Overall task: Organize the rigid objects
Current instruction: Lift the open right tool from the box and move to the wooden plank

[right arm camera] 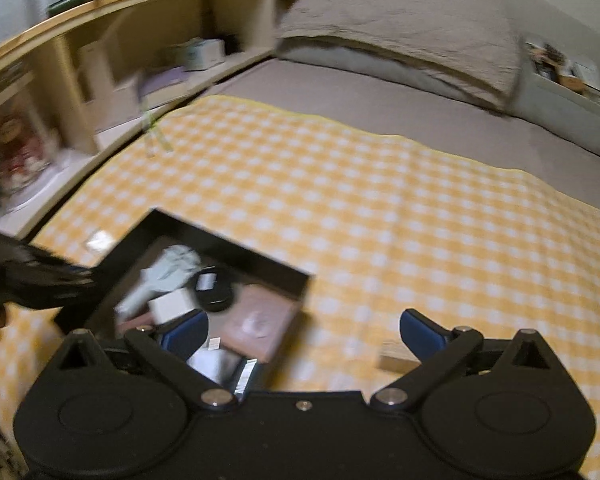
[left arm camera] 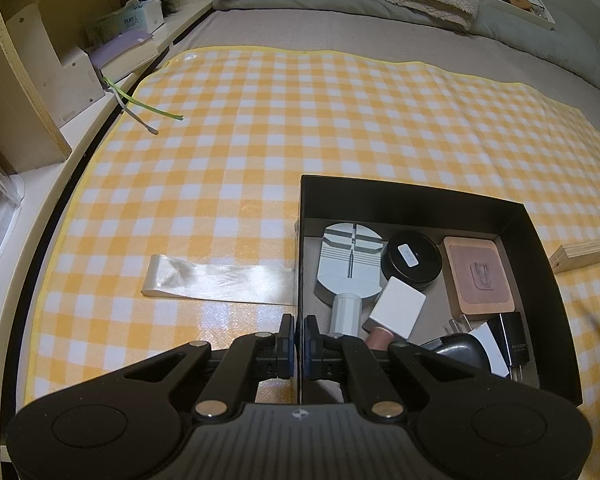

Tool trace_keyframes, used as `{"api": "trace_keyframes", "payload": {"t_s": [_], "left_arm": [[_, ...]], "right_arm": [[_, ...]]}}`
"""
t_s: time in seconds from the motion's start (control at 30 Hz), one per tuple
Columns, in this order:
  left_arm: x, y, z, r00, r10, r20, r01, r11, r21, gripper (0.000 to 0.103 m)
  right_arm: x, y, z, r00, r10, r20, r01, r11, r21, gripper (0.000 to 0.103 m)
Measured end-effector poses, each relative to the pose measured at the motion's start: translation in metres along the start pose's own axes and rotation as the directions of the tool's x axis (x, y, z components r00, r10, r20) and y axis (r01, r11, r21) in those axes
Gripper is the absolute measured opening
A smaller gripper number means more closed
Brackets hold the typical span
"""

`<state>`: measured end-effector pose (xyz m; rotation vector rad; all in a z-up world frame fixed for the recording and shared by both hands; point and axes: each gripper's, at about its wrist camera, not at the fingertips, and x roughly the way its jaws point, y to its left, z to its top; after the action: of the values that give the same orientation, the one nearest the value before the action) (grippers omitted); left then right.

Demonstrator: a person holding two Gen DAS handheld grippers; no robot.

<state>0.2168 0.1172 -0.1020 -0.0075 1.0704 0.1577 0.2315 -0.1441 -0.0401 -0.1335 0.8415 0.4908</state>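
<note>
Two hand-held grippers, left (left arm camera: 299, 334) pinching black box (left arm camera: 440, 200) wall, right (right arm camera: 304, 334) spread wide, empty

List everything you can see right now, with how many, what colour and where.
box: one, black, on the cloth, front right
watch tool: one, grey, in box
round tin: one, black, in box
square pad: one, brown, in box
cube: one, white, in box
wooden block: one, pale, right of box
ribbon: one, cream, left of box
checked cloth: one, yellow-white, on bed
left hand-held gripper: shut on box wall
right hand-held gripper: open, empty
</note>
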Motion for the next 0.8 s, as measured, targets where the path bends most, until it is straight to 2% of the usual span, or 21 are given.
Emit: {"api": "trace_keyframes", "payload": {"t_s": [0.33, 0.5, 0.6, 0.8], "left_arm": [[-0.001, -0.001, 0.000, 1.000, 0.000, 0.001, 0.000, 1.000, 0.001, 0.005], [-0.002, 0.011, 0.002, 1.000, -0.006, 0.001, 0.006, 1.000, -0.002, 0.005], [-0.002, 0.009, 0.002, 1.000, -0.006, 0.002, 0.006, 1.000, 0.000, 0.005], [-0.001, 0.023, 0.003, 1.000, -0.020, -0.003, 0.020, 1.000, -0.007, 0.006]], "right_arm": [[0.032, -0.071, -0.005, 0.992, -0.119, -0.028, 0.121, 0.989, 0.084, 0.103], [0.054, -0.097, -0.007, 0.987, -0.147, -0.057, 0.154, 0.980, 0.129, 0.103], [0.067, -0.106, -0.006, 0.988, -0.134, -0.077, 0.146, 0.973, 0.177, 0.103], [0.094, -0.115, -0.010, 0.986, -0.053, -0.161, 0.090, 0.969, 0.230, 0.103]]}}
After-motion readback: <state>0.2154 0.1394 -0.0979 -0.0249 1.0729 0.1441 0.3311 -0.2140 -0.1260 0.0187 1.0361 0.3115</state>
